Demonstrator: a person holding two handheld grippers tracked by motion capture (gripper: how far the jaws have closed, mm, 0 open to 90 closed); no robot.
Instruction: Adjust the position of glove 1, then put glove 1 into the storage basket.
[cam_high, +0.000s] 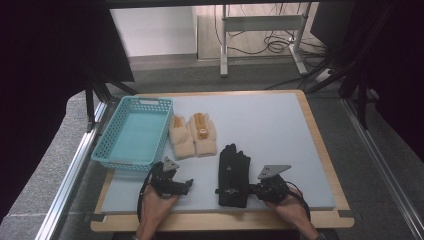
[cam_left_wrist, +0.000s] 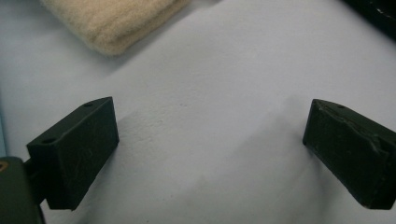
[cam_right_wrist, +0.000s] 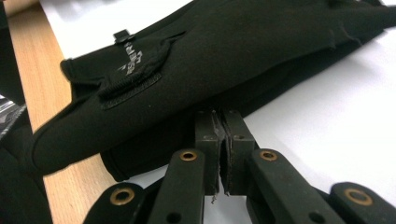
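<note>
I have the right gripper (cam_high: 252, 190) low centre-right, its jaws closed tight at the cuff edge of the black gloves (cam_high: 233, 175), whether pinching fabric I cannot tell, while the left gripper (cam_high: 186, 185) waits wide open and empty near the basket (cam_high: 116, 154).

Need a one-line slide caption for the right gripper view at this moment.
Right gripper, jaws shut together, at the edge of the black gloves lying on the blue-grey mat.
</note>
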